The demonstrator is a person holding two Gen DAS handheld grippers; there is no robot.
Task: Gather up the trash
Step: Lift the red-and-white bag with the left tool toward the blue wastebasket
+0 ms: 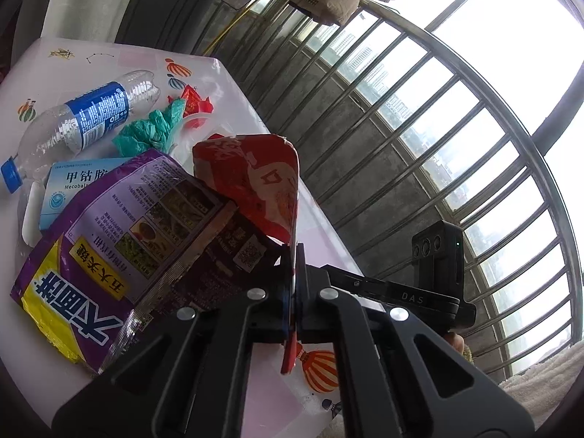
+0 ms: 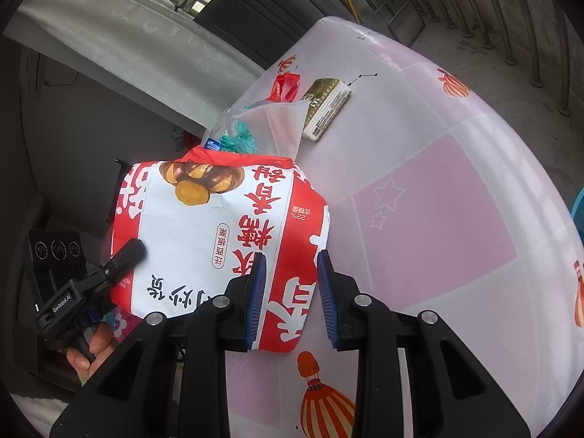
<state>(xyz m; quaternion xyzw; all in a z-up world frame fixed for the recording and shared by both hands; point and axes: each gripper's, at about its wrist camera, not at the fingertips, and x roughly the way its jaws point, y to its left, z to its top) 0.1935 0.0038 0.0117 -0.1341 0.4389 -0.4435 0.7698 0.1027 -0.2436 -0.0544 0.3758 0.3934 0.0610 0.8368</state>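
Note:
My left gripper (image 1: 294,255) is shut on the edge of a red and white snack bag (image 1: 255,182) and holds it upright over the table. The same bag (image 2: 219,233) fills the right wrist view. My right gripper (image 2: 290,281) is open, its jaws on either side of the bag's red lower corner, not closed on it. A purple and yellow snack bag (image 1: 109,248), a blue medicine box (image 1: 69,189), a plastic bottle (image 1: 80,116), a green crumpled bag (image 1: 149,131) and a red wrapper (image 1: 193,102) lie on the table.
The table (image 2: 438,219) has a pink and white cloth with balloon prints. A gold and white pack (image 2: 328,107), a clear bag (image 2: 277,120) and a red wrapper (image 2: 286,87) lie at its far side. A barred window railing (image 1: 401,146) runs beside the table.

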